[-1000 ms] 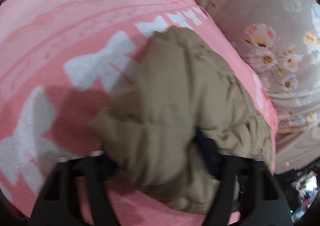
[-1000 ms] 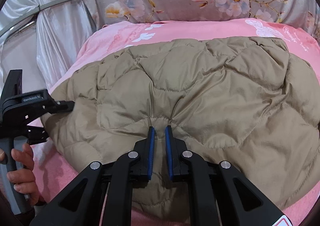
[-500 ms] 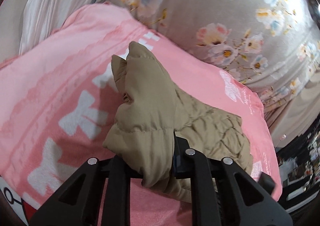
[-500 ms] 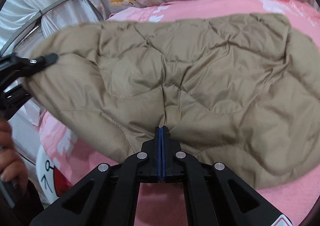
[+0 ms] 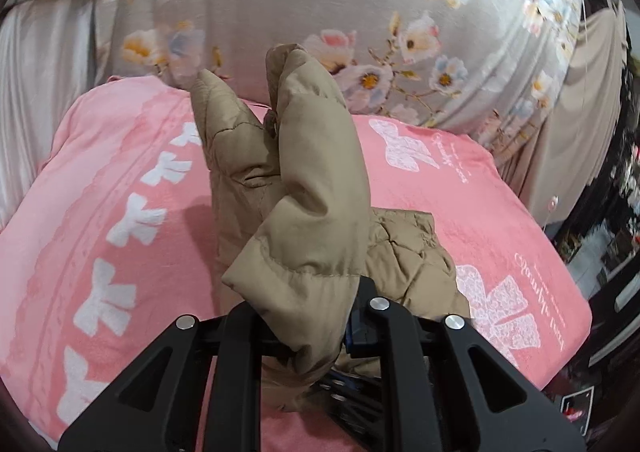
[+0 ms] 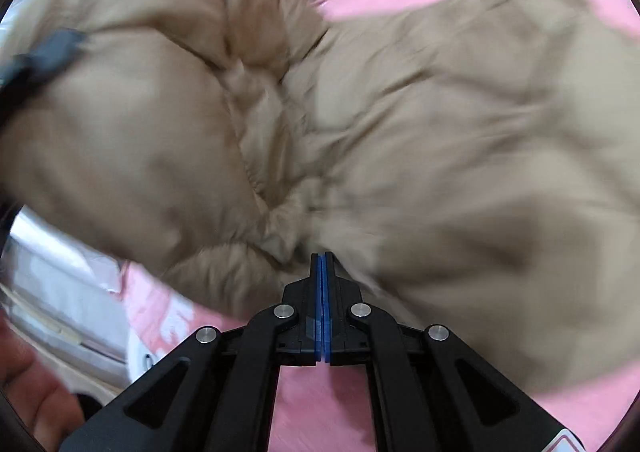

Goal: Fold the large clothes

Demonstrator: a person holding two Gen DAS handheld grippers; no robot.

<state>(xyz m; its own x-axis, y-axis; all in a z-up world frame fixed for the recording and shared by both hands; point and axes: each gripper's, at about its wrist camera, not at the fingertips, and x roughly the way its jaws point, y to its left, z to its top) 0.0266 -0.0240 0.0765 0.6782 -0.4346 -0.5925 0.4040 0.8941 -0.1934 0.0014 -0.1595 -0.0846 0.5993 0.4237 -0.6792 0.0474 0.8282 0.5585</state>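
The bed's pink blanket (image 5: 460,191) with white bows spreads under everything, a grey floral cover (image 5: 360,3) behind it. On it lies the tan quilted jacket (image 6: 440,131), one end raised off the blanket. My left fingers (image 5: 316,328) are clenched on a thick fold of it that stands up in front of them. My right fingers (image 6: 322,284) are pressed fully together, pinching the jacket's near edge at their tips.

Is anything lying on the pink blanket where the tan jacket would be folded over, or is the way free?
Nothing visible blocks it. The left gripper holds a bunched part of the tan jacket raised above the pink blanket, whose visible surface carries only the jacket itself.
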